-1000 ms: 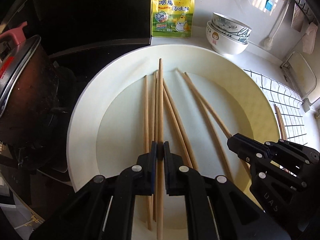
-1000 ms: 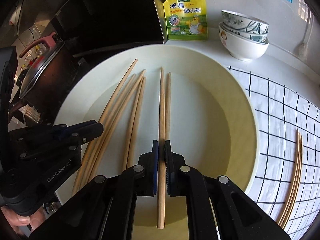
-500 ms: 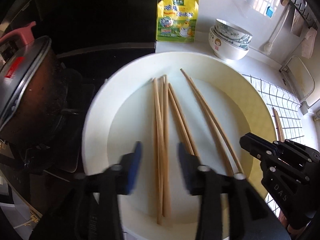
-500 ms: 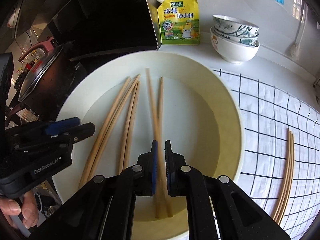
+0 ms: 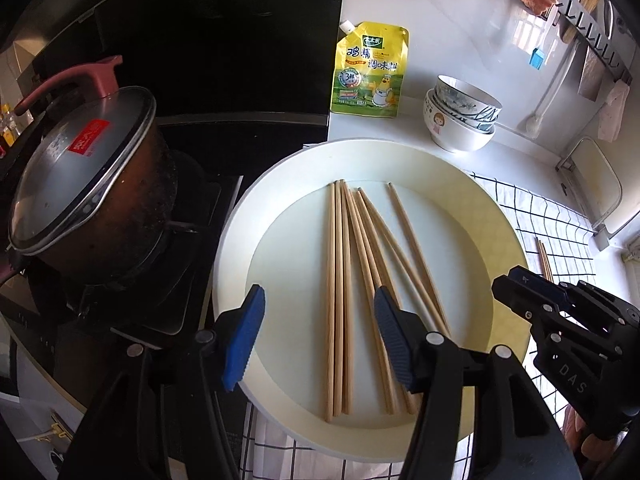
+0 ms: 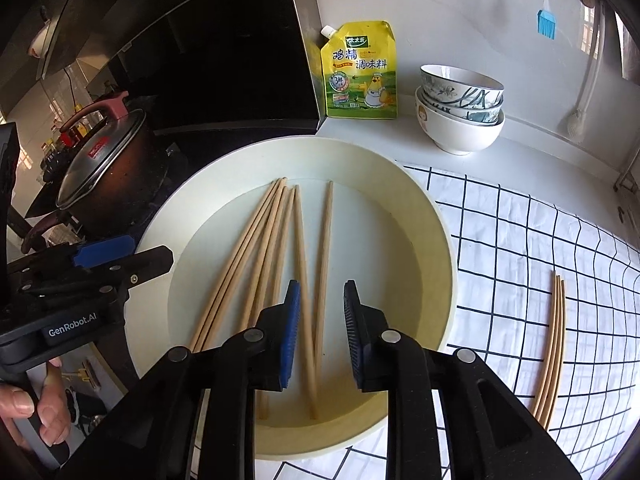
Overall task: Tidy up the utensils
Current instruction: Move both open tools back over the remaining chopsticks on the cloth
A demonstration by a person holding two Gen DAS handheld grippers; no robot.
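Several wooden chopsticks [image 5: 338, 280] lie loose in a large cream round plate [image 5: 500, 216]. They also show in the right wrist view [image 6: 276, 248], in the plate [image 6: 432, 216]. My left gripper [image 5: 316, 332] is open wide and empty, raised above the plate's near left part. My right gripper [image 6: 320, 332] is open and empty above two chopsticks [image 6: 316, 280] that form a V. A few more chopsticks [image 6: 554, 344] lie on the checked cloth [image 6: 520, 240] to the right.
A lidded dark pot [image 5: 84, 184] sits on the stove at the left. A yellow seasoning pouch [image 5: 370, 70] leans on the wall. Stacked bowls [image 5: 460, 120] stand behind the plate. Utensils hang on a rack [image 5: 592, 40] at the far right.
Both grippers opened and let go of the chopsticks they held. Both pulled back and up from the plate. The released chopsticks now lie in the plate.
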